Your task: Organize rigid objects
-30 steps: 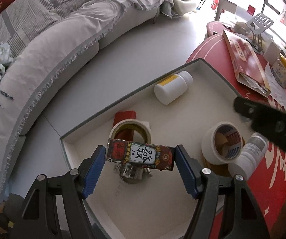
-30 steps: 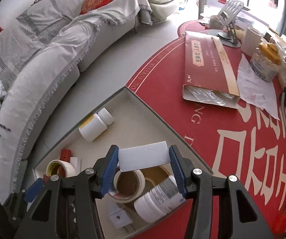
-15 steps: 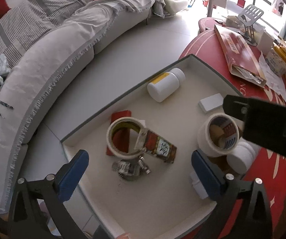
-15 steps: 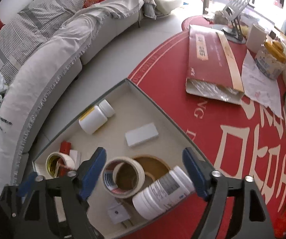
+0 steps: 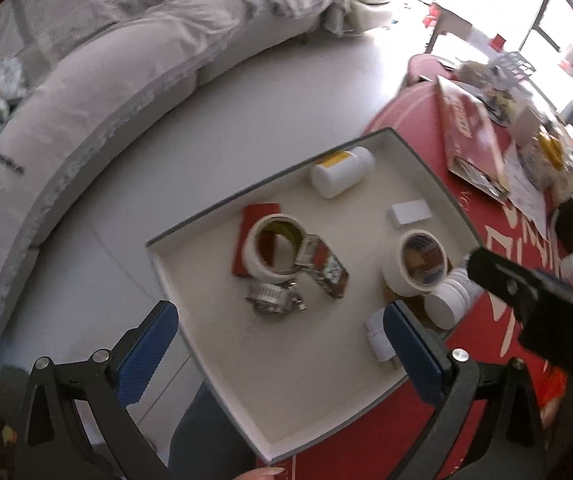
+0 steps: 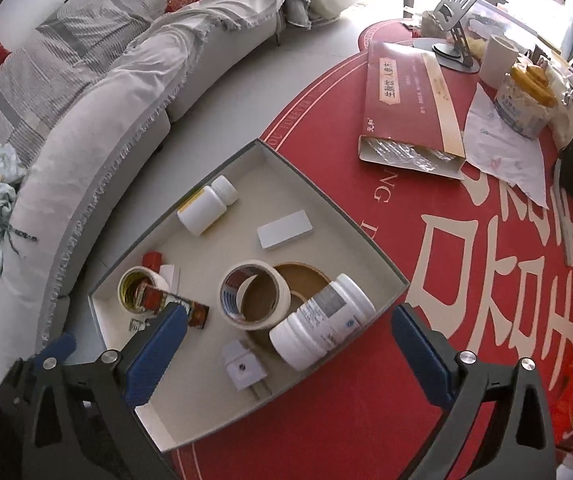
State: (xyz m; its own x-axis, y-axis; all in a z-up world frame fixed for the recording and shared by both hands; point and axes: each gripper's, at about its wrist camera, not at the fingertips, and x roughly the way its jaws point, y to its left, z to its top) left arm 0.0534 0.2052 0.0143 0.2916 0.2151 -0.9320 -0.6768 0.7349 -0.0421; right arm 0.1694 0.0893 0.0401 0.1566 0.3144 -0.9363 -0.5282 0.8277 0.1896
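Observation:
A shallow cream tray (image 5: 222, 205) (image 6: 338, 208) sits at the edge of the red table. My left gripper (image 5: 278, 312) is open above it, nothing between its fingers. Below it a dark patterned box (image 5: 328, 272) (image 6: 174, 302) leans on a tape roll (image 5: 274, 248). My right gripper (image 6: 288, 312) hovers over the tray's near side, its jaws opening and empty. The flat white box (image 6: 284, 229) (image 5: 410, 213) lies on the tray floor, apart from both grippers.
Also in the tray are a white bottle with a yellow label (image 6: 206, 206), a second tape roll (image 6: 254, 294), a lying white jar (image 6: 322, 332), a plug adapter (image 6: 244, 368) and a metal piece (image 5: 274, 298). A long red carton (image 6: 406, 100) and clutter lie farther back.
Both grippers opened and rose. The left one let the patterned box drop against the tape roll. The right one let the flat white box fall onto the tray floor.

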